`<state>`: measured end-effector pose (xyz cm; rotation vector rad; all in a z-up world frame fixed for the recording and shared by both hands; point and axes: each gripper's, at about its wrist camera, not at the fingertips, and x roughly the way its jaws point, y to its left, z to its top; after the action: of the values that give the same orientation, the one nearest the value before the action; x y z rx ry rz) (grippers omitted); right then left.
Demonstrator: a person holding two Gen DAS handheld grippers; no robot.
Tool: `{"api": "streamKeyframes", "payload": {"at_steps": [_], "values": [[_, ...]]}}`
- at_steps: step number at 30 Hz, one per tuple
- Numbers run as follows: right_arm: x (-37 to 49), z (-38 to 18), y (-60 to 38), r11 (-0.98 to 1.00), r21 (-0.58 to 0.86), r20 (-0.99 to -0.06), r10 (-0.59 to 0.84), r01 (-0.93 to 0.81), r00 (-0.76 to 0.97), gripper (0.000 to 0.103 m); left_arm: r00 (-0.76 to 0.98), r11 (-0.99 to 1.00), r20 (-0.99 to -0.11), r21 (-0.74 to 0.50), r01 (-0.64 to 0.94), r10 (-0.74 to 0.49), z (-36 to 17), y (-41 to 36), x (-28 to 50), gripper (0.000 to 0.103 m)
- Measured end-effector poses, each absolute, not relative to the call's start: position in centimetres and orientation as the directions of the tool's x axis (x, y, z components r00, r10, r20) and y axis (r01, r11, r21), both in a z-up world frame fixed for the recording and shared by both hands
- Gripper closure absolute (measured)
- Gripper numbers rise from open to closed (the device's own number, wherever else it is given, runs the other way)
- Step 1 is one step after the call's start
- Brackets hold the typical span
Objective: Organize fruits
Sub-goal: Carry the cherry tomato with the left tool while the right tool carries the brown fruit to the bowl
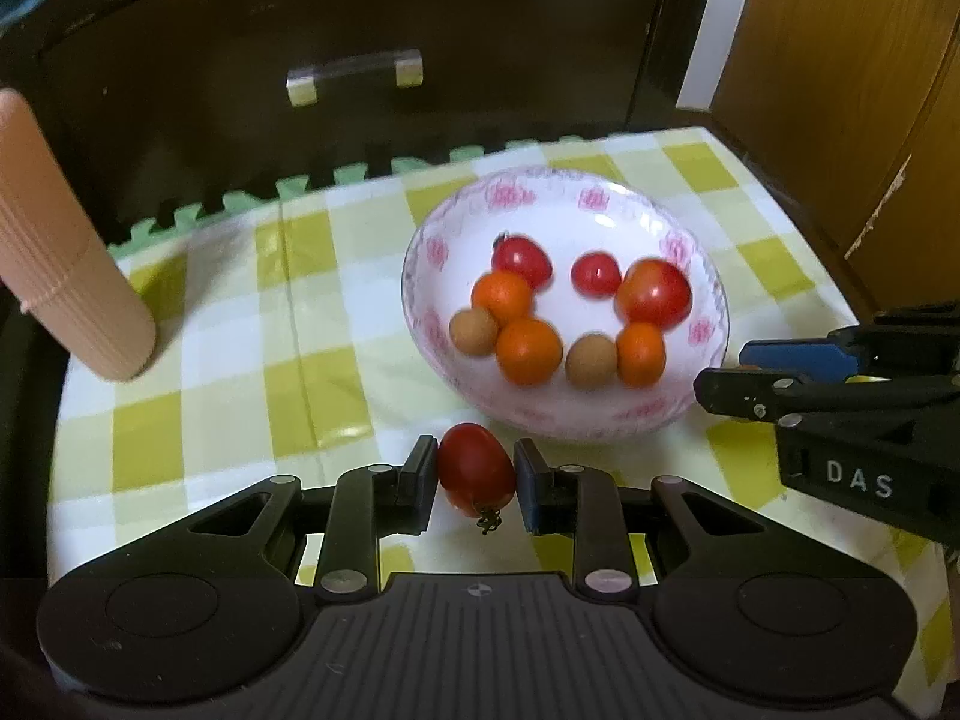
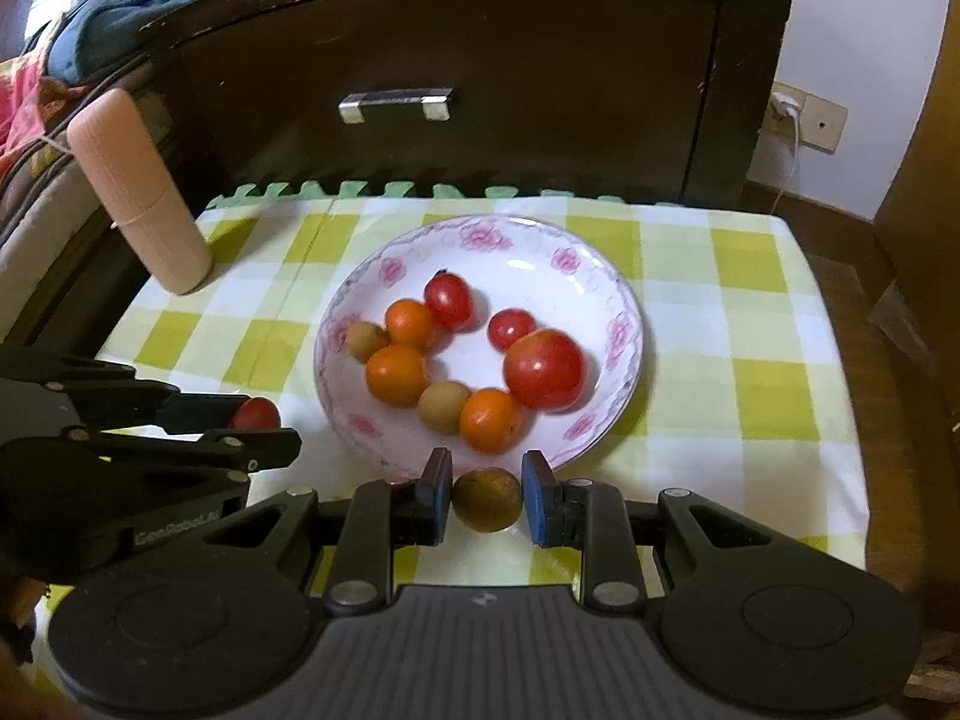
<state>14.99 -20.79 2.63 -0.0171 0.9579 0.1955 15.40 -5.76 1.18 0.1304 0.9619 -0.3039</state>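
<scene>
Left wrist view: left gripper (image 1: pixel 475 474) clenched on red tomato (image 1: pixel 476 468), right gripper (image 2: pixel 486 498) on brown fruit (image 2: pixel 486 499); bowl (image 2: pixel 594 282) just beyond both jaws.

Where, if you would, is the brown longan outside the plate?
In the right wrist view, the brown longan sits between the right gripper's fingers, just before the plate's near rim.

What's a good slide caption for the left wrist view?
Left gripper holds a red tomato before the floral bowl of fruit.
</scene>
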Motion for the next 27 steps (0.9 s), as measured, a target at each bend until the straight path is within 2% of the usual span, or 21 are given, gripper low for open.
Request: {"api": "streamKeyframes", "payload": {"at_steps": [16, 27], "values": [[17.9, 4.9, -22.0, 0.988, 0.025, -0.788, 0.114, -0.154, 0.605, 0.078, 0.578, 0.947, -0.794, 0.007, 0.322, -0.19, 3.1, -8.5, 17.5, 0.068], [19.7, 4.1, -22.2, 0.989, 0.013, -0.796, 0.1, -0.148, 0.597, 0.078, 0.584, 0.945, -0.791, 0.026, 0.327, -0.181, 3.0, -9.4, 18.8, 0.068]]}}
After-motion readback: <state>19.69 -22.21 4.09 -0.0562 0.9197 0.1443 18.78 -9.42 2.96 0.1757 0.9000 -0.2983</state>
